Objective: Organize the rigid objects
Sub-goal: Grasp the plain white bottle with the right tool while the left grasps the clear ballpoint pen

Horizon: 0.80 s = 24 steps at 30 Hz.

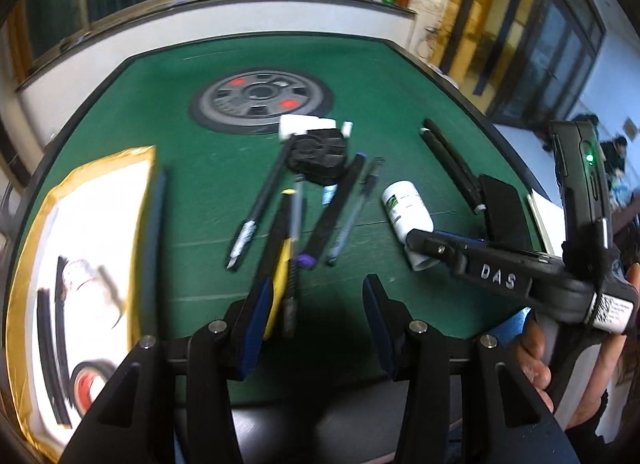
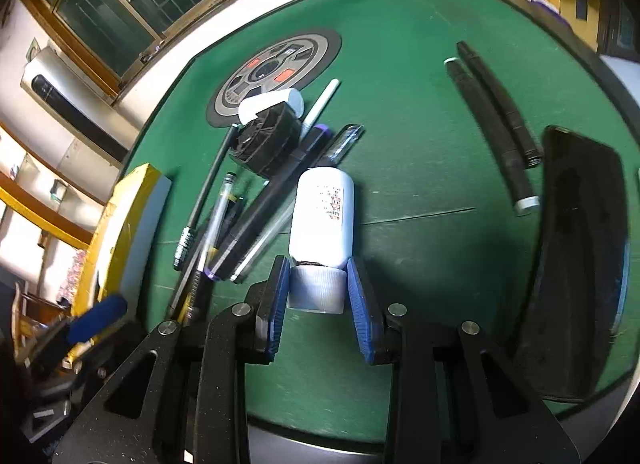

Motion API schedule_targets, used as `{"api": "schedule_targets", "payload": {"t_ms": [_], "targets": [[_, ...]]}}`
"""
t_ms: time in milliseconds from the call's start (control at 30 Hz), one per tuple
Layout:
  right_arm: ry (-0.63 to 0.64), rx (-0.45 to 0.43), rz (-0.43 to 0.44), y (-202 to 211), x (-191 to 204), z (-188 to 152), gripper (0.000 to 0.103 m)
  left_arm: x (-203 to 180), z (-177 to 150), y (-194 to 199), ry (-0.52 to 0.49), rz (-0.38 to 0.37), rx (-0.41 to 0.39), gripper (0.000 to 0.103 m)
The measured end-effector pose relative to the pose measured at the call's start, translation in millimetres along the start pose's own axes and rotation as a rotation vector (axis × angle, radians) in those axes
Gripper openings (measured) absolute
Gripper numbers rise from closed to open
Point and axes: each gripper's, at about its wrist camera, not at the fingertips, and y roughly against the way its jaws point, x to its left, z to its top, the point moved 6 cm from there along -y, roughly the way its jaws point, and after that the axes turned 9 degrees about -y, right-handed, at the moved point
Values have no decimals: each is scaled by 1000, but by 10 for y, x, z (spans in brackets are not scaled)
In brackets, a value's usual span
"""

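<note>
We had the right gripper (image 2: 318,284) low over the green table (image 2: 420,136), its blue pads (image 2: 280,296) set on either side of the ribbed cap of the white bottle (image 2: 322,216); whether the pads pressed the cap or merely flanked it we could not tell. The bottle lay on its side near the table's middle, cap toward us, its body just beside the heap of pens (image 2: 240,224) on its left.

Right of the bottle we saw open green felt as far as two black tubes (image 2: 492,116), and beyond them a black tray (image 2: 580,264) sat near the table's right edge.

Our left gripper (image 1: 316,304) stood with its jaws partly apart and nothing gripped; a yellow-and-black pen (image 1: 282,276) ran up just beside its left pad (image 1: 256,316). A yellow-edged box (image 1: 100,244) lay along the left edge. Behind the pens, a black round object (image 1: 318,158) and a white piece (image 1: 304,124) sat by the central wheel-shaped disc (image 1: 260,98), with bare felt beyond to the far rim.
</note>
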Motion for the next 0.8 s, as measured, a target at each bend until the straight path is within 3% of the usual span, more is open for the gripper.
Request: {"api": "schedule_targets", "payload": {"t_ms": [300, 800], "targets": [[-11, 12, 46, 45, -165, -8, 29, -244, 236, -328, -98, -46, 25, 47], [-61, 25, 120, 25, -241, 2, 29, -365, 387, -816, -145, -90, 123, 41]]}}
